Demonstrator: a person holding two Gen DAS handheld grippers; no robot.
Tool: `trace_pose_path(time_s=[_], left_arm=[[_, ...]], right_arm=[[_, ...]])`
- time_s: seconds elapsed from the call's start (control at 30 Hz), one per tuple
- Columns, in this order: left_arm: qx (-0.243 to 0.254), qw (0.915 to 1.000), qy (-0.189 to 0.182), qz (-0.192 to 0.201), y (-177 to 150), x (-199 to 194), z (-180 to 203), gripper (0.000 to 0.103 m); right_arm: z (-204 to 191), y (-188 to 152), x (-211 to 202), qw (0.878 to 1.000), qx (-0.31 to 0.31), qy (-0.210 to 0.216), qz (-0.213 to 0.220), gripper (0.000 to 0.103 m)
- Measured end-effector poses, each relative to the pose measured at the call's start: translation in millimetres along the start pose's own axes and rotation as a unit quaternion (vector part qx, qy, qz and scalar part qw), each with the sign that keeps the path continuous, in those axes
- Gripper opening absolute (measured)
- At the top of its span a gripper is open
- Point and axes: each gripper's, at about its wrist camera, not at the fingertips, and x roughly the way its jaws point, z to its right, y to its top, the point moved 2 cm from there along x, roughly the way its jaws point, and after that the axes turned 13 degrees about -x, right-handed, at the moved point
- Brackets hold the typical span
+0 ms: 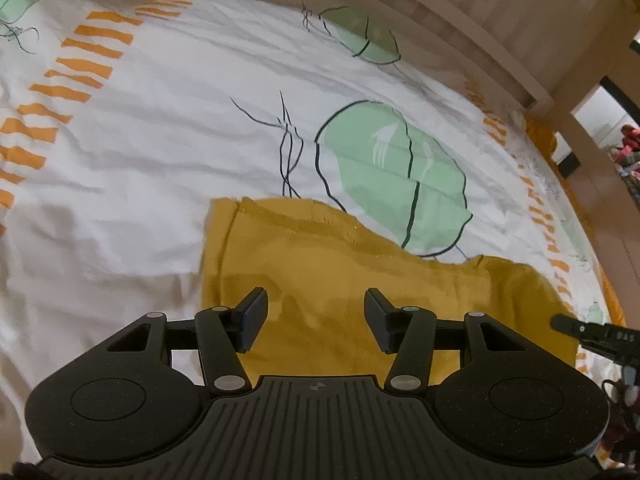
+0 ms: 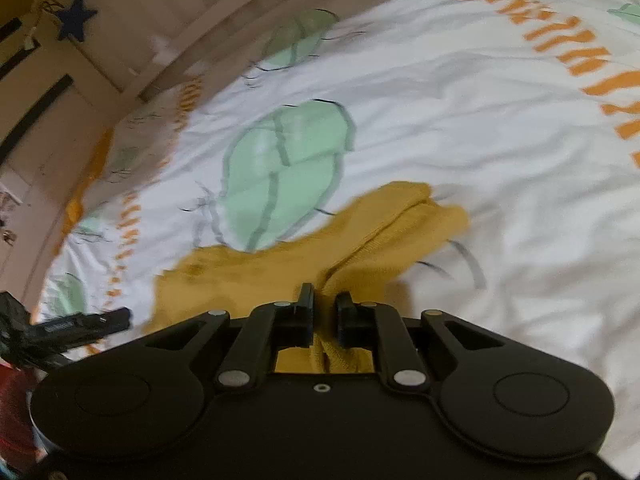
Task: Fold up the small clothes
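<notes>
A small mustard-yellow knit garment (image 1: 340, 280) lies on a white bed cover. My left gripper (image 1: 316, 320) is open, its fingers wide apart just above the garment's near part, holding nothing. In the right wrist view my right gripper (image 2: 324, 316) is shut on a bunched fold of the same yellow garment (image 2: 360, 240), which trails away from the jaws toward a folded end at the upper right. The right gripper's tip shows at the right edge of the left wrist view (image 1: 580, 328); the left gripper's tip shows at the left of the right wrist view (image 2: 92, 322).
The bed cover (image 1: 160, 140) is white with green leaf prints (image 1: 396, 176) and orange dash bands (image 1: 80, 56). A wooden bed rail (image 1: 460, 4) runs along the far side. A dark blue star (image 2: 76, 16) hangs on the wall.
</notes>
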Motion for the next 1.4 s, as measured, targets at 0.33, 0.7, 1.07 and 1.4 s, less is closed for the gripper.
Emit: trace_pose_path(time_s=[0.33, 0.7, 1.07, 1.4], left_arm=[[-0.022, 0.9993, -0.008, 0.028, 16, -28, -22, 0.052], [-0.047, 0.9976, 0.003, 0.051, 30, -47, -50, 0.052], [-0.048, 0.9981, -0.002, 0.039, 29, -39, -51, 0.052], [0.019, 0.9995, -0.025, 0.009, 8, -12, -17, 0.053]], right_arm=[[-91, 21, 41, 0.995, 0.001, 0.097, -0.004, 0.019], [-186, -1, 128, 0.984, -0.013, 0.171, -0.058, 0.007], [-214, -13, 89, 0.984, -0.154, 0.092, 0.012, 0.073], [-227, -87, 58, 0.945, -0.323, -0.020, 0.045, 0.100]])
